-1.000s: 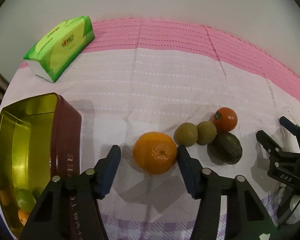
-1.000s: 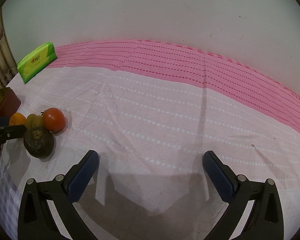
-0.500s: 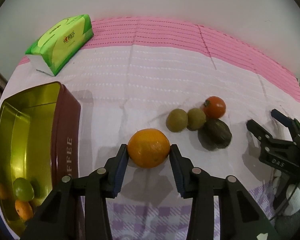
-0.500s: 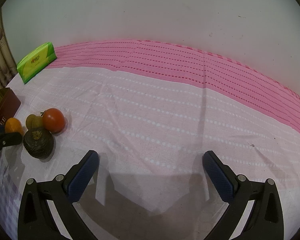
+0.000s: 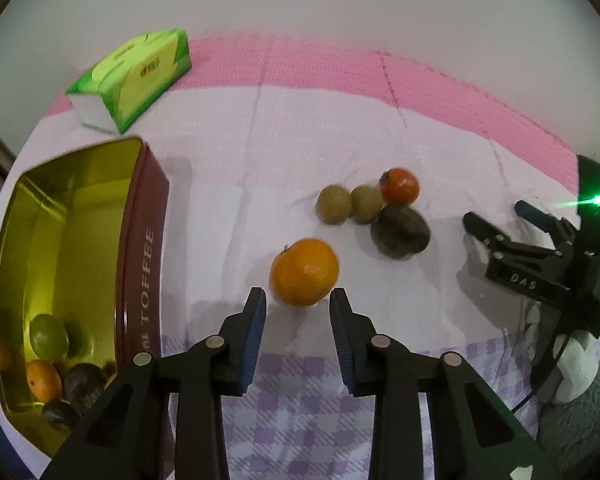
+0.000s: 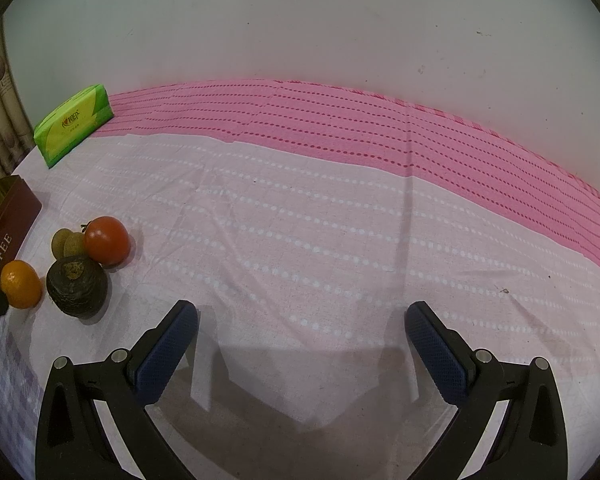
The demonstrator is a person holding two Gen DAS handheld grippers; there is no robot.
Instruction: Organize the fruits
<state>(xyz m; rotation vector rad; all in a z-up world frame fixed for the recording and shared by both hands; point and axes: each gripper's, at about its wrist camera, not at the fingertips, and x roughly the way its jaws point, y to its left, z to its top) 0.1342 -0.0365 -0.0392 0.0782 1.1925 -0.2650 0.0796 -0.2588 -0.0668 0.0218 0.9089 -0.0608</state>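
Right now the orange (image 5: 304, 272) sits on the cloth-covered desk (image 5: 240, 160) just beyond the tips of the left gripper (image 5: 298, 296). Its jaws have just been closing and now stand drawn in to a narrow gap. Nothing lies between the flat blue pads; whether the very tips touch the fruit cannot be told. The orange is a slightly squashed ball with dimpled, glossy peel. It has no real long axis, and its small stem end points away toward the upper left.

Beyond it, close together, lie two small dull olive-green round fruits (image 5: 334, 204) (image 5: 366, 204), a smooth red tomato (image 5: 399, 186) and a dark, rough-skinned avocado (image 5: 400, 232), which touches the tomato. In the right wrist view the avocado's stem scar faces up.

To the left stands an open rectangular toffee tin (image 5: 140, 240), maroon outside and shiny gold inside, its long side running from near to far. In its near end lie a smooth green fruit (image 5: 48, 336), a small orange one (image 5: 43, 380) and some dark ones (image 5: 85, 386). A green soft tissue pack (image 5: 136, 76) lies at the far left.

The right gripper (image 6: 302, 320) hovers with its jaws spread wide over bare pink dotted cloth.
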